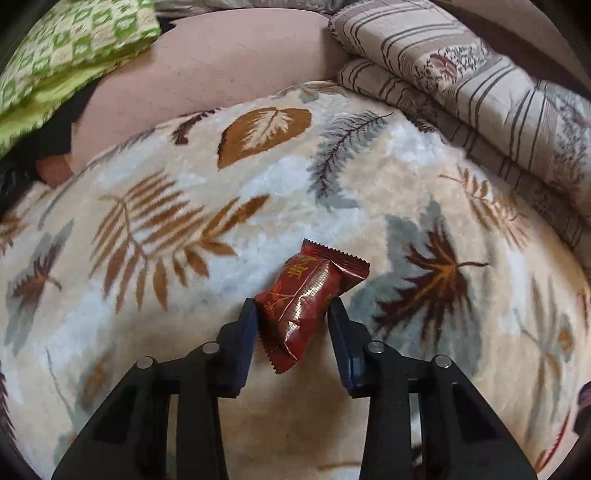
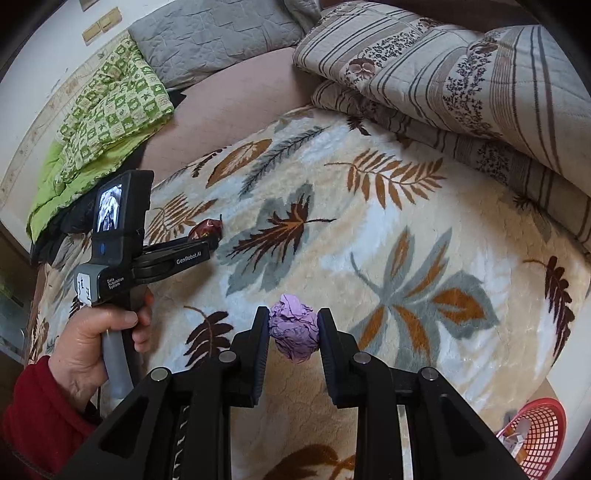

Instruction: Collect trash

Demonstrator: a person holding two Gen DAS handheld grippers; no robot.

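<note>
Right wrist view: we keep the right claw [image 2: 292, 325] closed on the purple paper ball [image 2: 294, 330] for the red basket [image 2: 541, 437]; the left claw [image 1: 291, 308] pinches the red wrapper [image 1: 308, 299].

Your bed [image 2: 229, 99] carries a leaf-print fleece blanket [image 2: 369, 236]; a folded striped quilt [image 2: 424, 74] lies along its right edge, with a green patterned quilt [image 2: 110, 96] and grey pillow [image 2: 207, 33] at the far side.

Red basket [image 2: 543, 435] cut off at the frame's corner, contents unclear; wrapper [image 2: 207, 229] half hidden behind left tongs [image 2: 212, 240].
</note>
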